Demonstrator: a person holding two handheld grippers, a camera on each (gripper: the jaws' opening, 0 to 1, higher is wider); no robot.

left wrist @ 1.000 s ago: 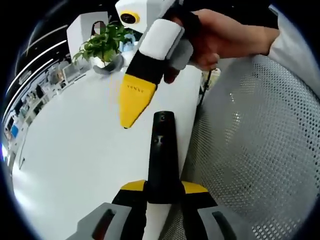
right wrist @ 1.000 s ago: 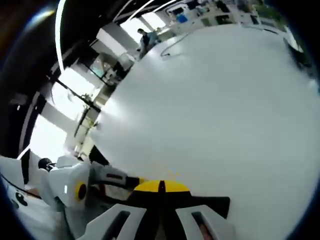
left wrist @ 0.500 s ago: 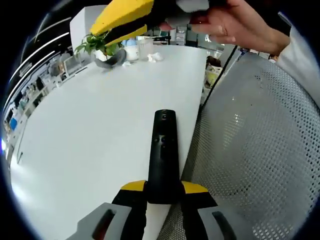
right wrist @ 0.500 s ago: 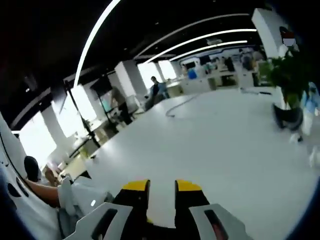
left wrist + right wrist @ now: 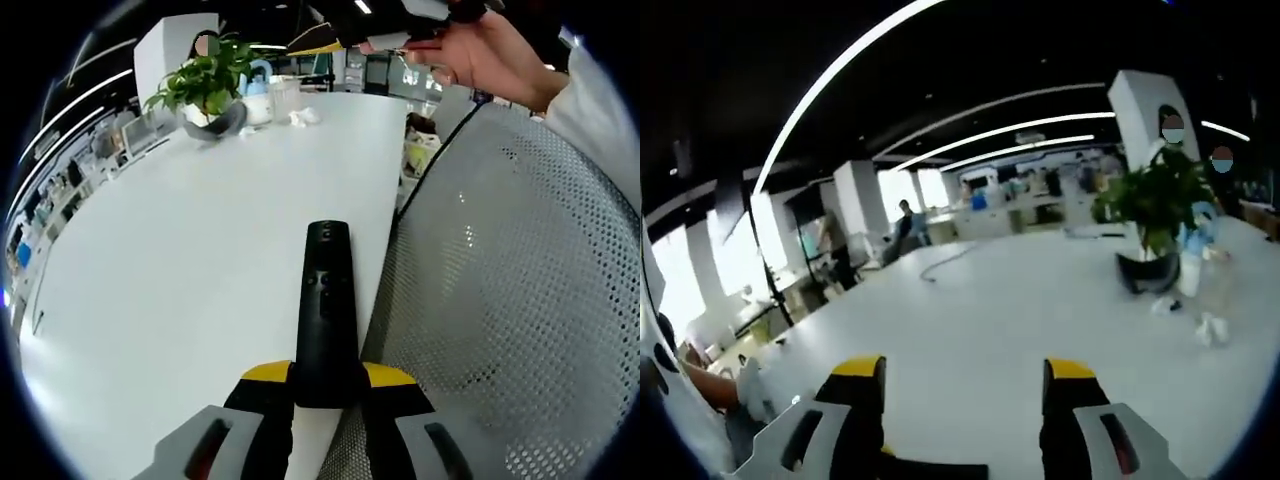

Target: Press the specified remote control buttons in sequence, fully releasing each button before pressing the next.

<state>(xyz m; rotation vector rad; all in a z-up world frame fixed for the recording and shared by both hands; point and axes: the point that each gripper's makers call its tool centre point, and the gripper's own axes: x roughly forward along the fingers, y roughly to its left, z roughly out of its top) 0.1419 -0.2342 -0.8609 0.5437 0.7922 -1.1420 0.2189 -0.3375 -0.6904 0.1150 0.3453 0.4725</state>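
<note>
The left gripper (image 5: 325, 385) clamps the black remote (image 5: 326, 300) at the table (image 5: 180, 260) edge, near the mesh chair (image 5: 500, 300). The right gripper (image 5: 965, 385), jaws wide apart and empty, should probably descend slowly onto one button only.

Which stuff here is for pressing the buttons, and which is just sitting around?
For the job:
remote
left gripper, shut on it
right gripper, open

Just lying about:
plant
bottle
mesh chair
</note>
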